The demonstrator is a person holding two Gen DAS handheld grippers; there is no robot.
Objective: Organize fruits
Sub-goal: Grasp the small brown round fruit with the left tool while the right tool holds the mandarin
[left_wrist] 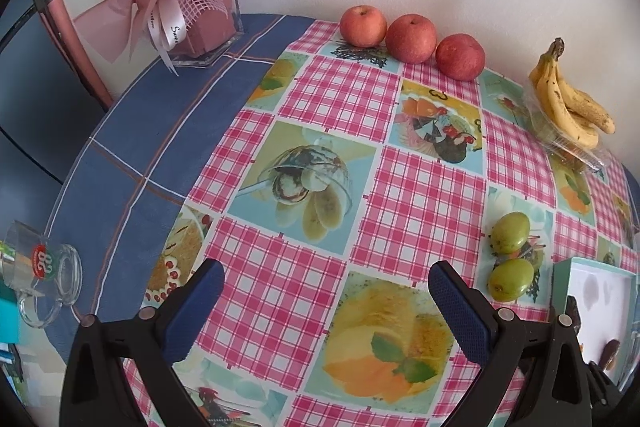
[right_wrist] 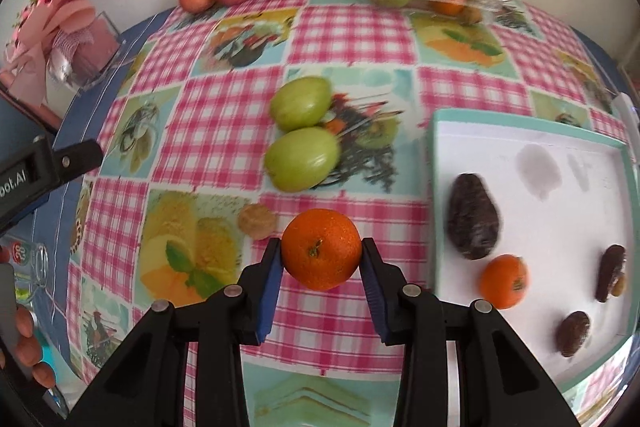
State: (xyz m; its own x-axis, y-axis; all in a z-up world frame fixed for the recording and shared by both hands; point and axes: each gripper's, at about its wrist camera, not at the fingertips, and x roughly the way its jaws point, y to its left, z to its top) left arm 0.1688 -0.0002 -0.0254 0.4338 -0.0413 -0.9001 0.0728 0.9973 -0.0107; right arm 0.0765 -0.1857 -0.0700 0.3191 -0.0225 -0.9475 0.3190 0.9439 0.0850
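Right gripper (right_wrist: 321,259) pinches an orange (right_wrist: 321,254) for the tray (right_wrist: 520,131), where another lies; left gripper (left_wrist: 326,301) hangs spread, empty.

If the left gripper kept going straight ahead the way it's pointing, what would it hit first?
Probably nothing soon: the open left gripper faces bare tablecloth. Farther on, the middle red apple by the wall looks roughly in line, though depth is unclear.

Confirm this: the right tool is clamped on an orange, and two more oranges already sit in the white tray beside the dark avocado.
Not quite. The right tool does grip an orange, but the right wrist view shows only one more orange in the white tray, beside the dark avocado.
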